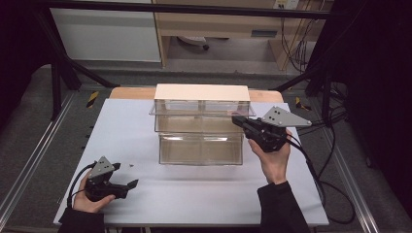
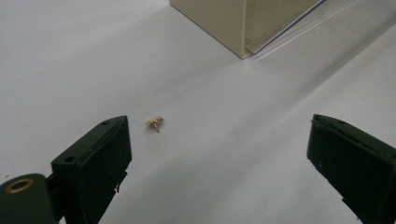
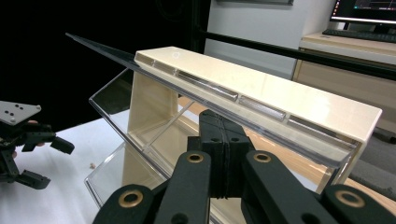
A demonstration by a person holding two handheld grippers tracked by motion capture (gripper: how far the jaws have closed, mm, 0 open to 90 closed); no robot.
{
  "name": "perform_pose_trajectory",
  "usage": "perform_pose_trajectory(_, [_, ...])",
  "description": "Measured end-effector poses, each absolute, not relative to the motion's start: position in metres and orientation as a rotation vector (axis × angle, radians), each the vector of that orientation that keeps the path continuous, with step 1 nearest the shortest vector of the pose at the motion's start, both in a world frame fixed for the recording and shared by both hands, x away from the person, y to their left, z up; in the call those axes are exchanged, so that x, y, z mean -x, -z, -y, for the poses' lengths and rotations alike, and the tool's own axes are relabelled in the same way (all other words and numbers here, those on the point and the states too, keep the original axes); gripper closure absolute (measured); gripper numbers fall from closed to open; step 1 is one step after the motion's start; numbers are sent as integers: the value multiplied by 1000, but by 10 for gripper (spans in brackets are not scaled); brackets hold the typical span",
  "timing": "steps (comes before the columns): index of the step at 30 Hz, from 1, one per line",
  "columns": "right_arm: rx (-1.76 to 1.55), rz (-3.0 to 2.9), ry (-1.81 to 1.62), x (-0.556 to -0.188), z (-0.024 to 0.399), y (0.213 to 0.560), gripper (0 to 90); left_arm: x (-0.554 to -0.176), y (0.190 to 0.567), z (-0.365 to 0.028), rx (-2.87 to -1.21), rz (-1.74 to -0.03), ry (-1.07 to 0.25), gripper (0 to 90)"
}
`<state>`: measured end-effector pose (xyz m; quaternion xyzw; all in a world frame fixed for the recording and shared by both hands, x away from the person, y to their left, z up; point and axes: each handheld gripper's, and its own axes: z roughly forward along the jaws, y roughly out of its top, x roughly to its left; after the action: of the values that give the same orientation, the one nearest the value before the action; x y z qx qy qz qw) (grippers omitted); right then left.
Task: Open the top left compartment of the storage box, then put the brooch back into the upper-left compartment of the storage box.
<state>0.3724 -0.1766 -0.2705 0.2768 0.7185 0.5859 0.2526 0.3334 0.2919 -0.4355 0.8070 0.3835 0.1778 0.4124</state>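
A white tabletop seen from above, with a clear plastic organizer standing near its middle. The organizer has a cream back and top and two stepped tiers of clear bins, the lower tier nearer the person.

The left hand-held gripper sits low over the tabletop at the near left corner, held in the person's left hand. Its jaws are wide apart and hold nothing. In the left gripper view, a tiny gold-coloured part lies on the white surface just beside the left jaw, inside the gap but touching neither jaw. A corner of the organizer shows farther off, well apart from the jaws.

The right hand-held gripper is at the organizer's right side, level with the upper tier, held from below by the right hand. In the right gripper view its jaws are pressed together at the clear front edge of the upper bin; whether they pinch the plastic cannot be told. A black cable trails from it across the tabletop's right edge.
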Motion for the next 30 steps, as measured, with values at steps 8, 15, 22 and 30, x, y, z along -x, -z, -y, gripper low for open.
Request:
perform_pose_trajectory(8, [-758,-1957,-1594,-373,177,270,900,-336,433,-292,-2027,-982,-455,71])
perform_pose_trajectory(15, [-760,-1958,-1594,-375,176,270,900,-343,430,-294,-2025,-1014,-467,84])
perform_pose_trajectory(22, [-757,-1961,-1591,-376,176,271,900,-351,429,-295,-2043,-1033,-473,108])
perform_pose_trajectory(30, [-761,-1971,-1587,-376,176,271,900,-366,423,-290,-2084,-1061,-512,190])
